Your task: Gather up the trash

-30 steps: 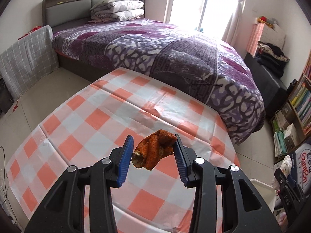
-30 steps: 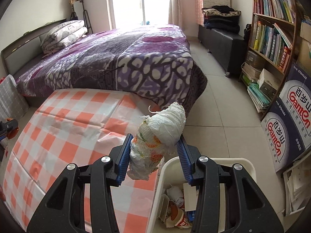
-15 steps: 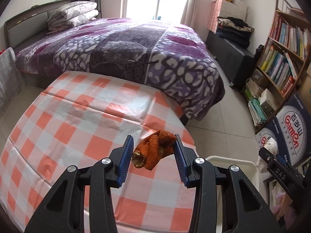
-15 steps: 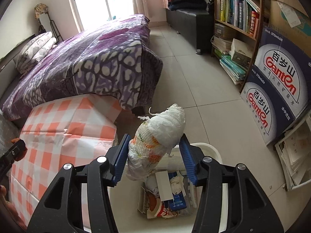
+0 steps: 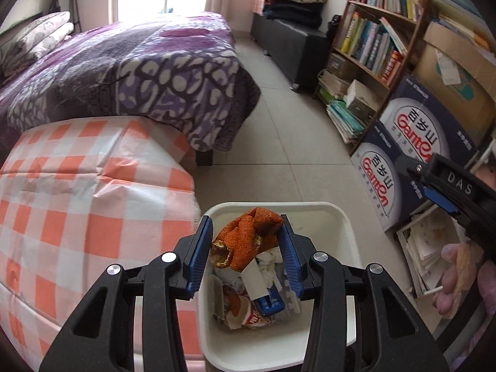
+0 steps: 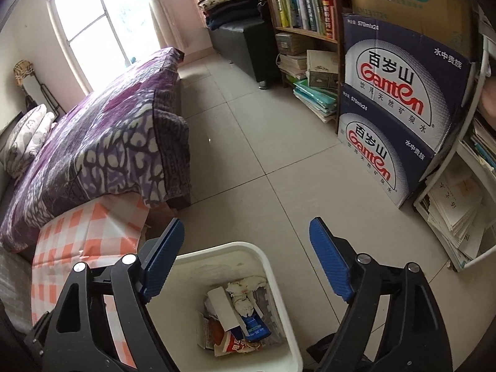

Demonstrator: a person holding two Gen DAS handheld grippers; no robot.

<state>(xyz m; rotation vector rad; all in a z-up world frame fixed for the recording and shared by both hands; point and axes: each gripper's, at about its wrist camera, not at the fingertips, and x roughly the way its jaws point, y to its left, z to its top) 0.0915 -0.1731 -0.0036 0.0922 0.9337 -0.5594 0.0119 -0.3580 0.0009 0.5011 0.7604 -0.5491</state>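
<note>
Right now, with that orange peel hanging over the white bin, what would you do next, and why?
Probably let the left gripper finish opening. Its jaws are already opening, the orange peel sits between them directly above the white bin, and the right gripper is empty, so the peel should drop in.

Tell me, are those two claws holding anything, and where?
The left gripper pinches an orange peel by its sides, jaws opening. The right gripper holds nothing, jaws opening.

both wrist views steeply downward, close above the shared white bin (image 5: pixel 347 232) (image 6: pixel 279 282)
</note>
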